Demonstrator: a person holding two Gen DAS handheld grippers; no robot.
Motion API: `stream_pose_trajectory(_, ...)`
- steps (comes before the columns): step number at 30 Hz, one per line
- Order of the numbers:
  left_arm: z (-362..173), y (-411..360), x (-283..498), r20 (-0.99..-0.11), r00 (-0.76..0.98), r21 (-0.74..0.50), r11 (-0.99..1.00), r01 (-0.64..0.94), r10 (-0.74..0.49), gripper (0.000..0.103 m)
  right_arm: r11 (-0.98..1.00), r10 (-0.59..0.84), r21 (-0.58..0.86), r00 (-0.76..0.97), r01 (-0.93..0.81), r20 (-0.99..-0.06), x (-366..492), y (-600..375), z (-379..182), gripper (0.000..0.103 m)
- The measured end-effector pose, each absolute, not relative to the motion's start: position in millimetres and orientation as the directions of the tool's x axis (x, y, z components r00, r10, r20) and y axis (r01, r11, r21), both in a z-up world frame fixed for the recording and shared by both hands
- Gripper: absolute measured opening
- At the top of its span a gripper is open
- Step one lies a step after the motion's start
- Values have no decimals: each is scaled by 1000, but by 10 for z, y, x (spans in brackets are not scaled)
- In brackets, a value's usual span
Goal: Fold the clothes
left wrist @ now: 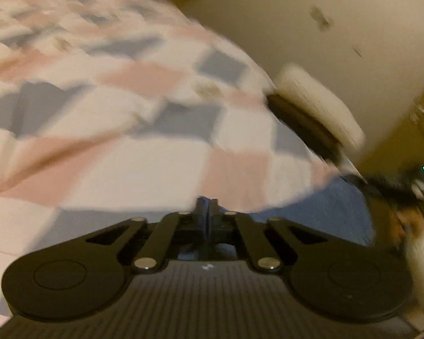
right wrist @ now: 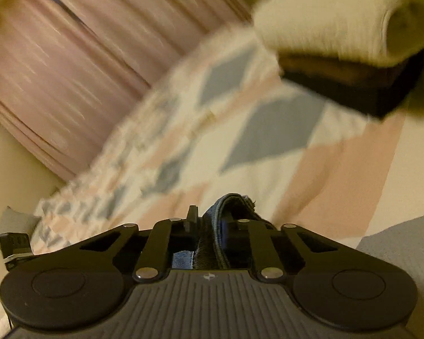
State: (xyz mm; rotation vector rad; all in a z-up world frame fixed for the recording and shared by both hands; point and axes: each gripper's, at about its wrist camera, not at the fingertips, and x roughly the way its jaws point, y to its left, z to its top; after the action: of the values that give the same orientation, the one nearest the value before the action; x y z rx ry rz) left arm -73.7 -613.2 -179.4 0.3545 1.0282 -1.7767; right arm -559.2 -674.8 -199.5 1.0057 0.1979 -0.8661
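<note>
Left wrist view. No readable writing anywhere; only a small pale mark on my ribbed gripper housing, too small to make out. My left gripper (left wrist: pixel 209 206) has its fingers pressed together, and a thin edge of blue fabric seems pinched at the tips, though blur makes the contact hard to confirm. The blue garment (left wrist: pixel 319 209) spreads out to the right of the fingers, a mid-blue cloth with a faint woven texture. Ahead lies the bedspread (left wrist: pixel 132 90), a patchwork of white, pink and grey diamonds. Beyond the fingers to the right sits a folded stack (left wrist: pixel 316 107): cream ribbed cloth on top, dark brown beneath. Far right, a blurred dark object; I cannot tell what it is.

Right wrist view. Again no legible labels, just the same tiny mark on the housing. My right gripper (right wrist: pixel 212 220) pinches a thick denim hem (right wrist: pixel 229 206), dark blue with stitched seams, bunched between the fingers and running back under the linkage. The stack shows ahead and to the right. Pink pleated curtain (right wrist: pixel 70 65) ahead-left.
</note>
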Motion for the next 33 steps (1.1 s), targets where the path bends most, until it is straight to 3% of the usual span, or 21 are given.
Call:
stream_pose_trajectory(1,-1855,-6143,-708,-647,-431,-480,-104,871,-629,0,253,-573,650,653,716,-496,-5609,-6677,-1989,12)
stream_pose_trajectory(4,-2139,-6295,-901,-733,-335,-354,-88,931,-593,1,141,-565,602,563,786,-603,-5473,-6806,-2340,12)
stream_pose_trajectory(7,-2073,-6369,-825,-723,-265,-329,-20,944,-638,1,142,-578,513,491,847,-651,-5286,-6894,-2178,19)
stream_pose_trajectory(8,-1949,-6305,-766,-708,-216,-293,2,956,-673,1,128,-589,484,459,866,-665,-5266,-6880,-2095,23)
stream_pose_trajectory(9,-1826,-6242,-706,-690,-166,-259,26,966,-705,2,113,-599,455,426,883,-678,-5246,-6865,-2012,40)
stream_pose_trajectory(11,-1624,-5925,-727,-656,-107,-196,32,980,-747,3,96,-700,310,286,946,-654,-5198,-6631,-1766,48)
stream_pose_trajectory(13,-1451,-5491,-834,-624,-77,-137,12,991,-778,5,95,-795,178,183,979,-579,-5148,-6313,-1511,48)
stream_pose_trajectory(15,-1306,-5060,-949,-591,-50,-80,-3,997,-805,18,226,-796,211,305,951,-523,-5084,-5955,-1428,47)
stream_pose_trajectory(16,-1356,-4861,-1033,-585,-46,-72,-4,997,-810,19,302,-775,224,376,927,-509,-5034,-5787,-1419,47)
stream_pose_trajectory(19,-1730,-4569,-1217,-639,-47,-82,7,997,-768,22,452,-669,179,464,874,-581,-4738,-5485,-1724,46)
stream_pose_trajectory(21,-2103,-4518,-1206,-715,10,-48,63,997,-699,24,450,-626,176,450,875,-637,-4682,-5444,-1984,45)
stream_pose_trajectory(25,-2101,-4087,-954,-696,162,-21,246,969,-699,20,418,-654,136,402,898,-641,-4779,-5318,-2131,42)
stream_pose_trajectory(26,-2008,-3894,-889,-676,188,-40,291,956,-712,22,401,-661,153,401,903,-634,-4829,-5271,-2074,43)
stream_pose_trajectory(29,-1749,-3209,-699,-619,321,-31,430,902,-717,51,392,-669,210,434,896,-603,-4887,-5075,-1935,45)
stream_pose_trajectory(33,-1719,-2299,-148,-640,419,-110,616,780,-644,52,469,-626,232,506,852,-594,-4495,-4781,-1863,47)
